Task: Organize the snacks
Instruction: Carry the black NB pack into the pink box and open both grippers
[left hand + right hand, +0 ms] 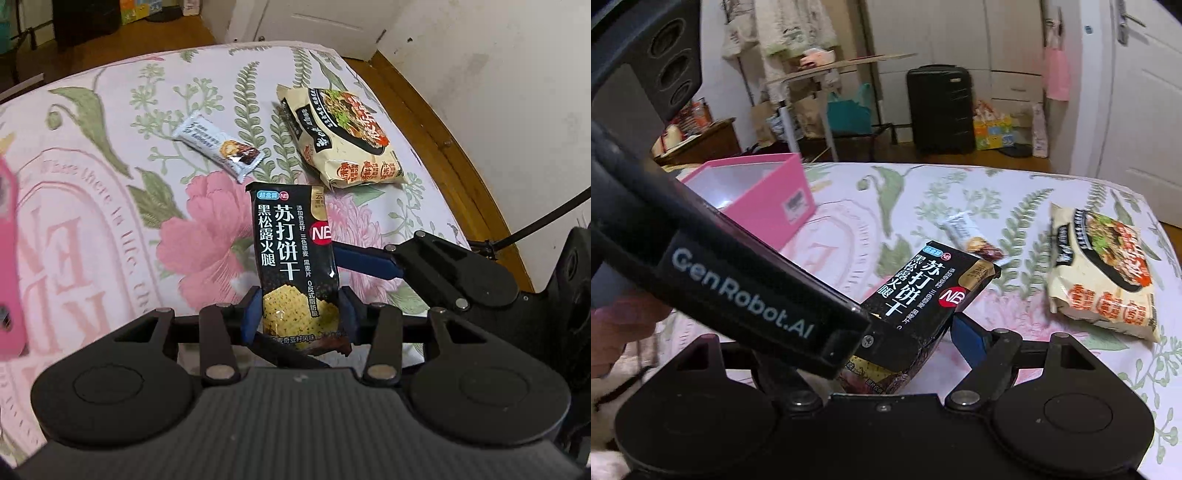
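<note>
The left gripper (301,314) is clamped on the lower end of a black cracker packet (295,266), its blue pads pressing both edges so the packet stands up off the flowered bedspread (110,184). The right gripper (908,332) sits just beside it: its jaws stand fairly wide, one blue finger (967,339) shows close against the packet's edge, the other is hidden behind the left gripper's body, and I cannot tell whether the right pads press on the packet. Beyond the packet a small white snack bar (219,147) lies on the bedspread, and right of it a cream instant noodle bag (340,136). A pink box (757,192), open at the top, stands near the bed's far left side.
</note>
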### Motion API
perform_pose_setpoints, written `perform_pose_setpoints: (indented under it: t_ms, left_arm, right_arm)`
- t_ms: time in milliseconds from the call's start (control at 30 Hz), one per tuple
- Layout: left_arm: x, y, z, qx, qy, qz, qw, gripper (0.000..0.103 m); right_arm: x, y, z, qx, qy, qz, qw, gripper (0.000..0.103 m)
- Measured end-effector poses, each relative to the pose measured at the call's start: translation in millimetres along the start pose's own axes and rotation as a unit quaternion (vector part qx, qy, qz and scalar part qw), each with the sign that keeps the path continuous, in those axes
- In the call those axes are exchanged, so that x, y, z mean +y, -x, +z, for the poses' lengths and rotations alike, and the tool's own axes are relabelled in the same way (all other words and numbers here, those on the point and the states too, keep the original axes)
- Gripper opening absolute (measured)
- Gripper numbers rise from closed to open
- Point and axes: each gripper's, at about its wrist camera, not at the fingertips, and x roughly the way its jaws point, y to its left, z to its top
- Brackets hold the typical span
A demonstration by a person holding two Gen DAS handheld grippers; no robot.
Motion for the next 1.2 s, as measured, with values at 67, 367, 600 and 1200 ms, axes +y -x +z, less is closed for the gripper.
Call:
perform_pose_setpoints:
  t_ms: [67,367,600,1200]
  left_arm:
    - [4.7,12.4,-7.9,-0.002,0.007,-0.001,1.0,0.044]
    - [31.6,78.4,-37.5,-0.054,0.073,0.035,0.9953,0.044]
    - [69.6,130.3,-57.8,-0.097,0.104,0.079,0.9867,0.045]
    - [190.5,179.6,-60.9,-0.147,0.188,0.134,0.9618,0.046]
  right_arm:
    - [9.4,3.9,6.3,0.009,0.01,0.014,1.0,0.082]
    - [67.7,9.3,28.0,0.002,0.062,0.062,0.996,0.083]
    - [117.5,-7.0,52.8,-0.012,0.101,0.124,0.987,0.084]
    - [177.2,-94.5,103.7,-0.048,0.154,0.24,0.957,0.084]
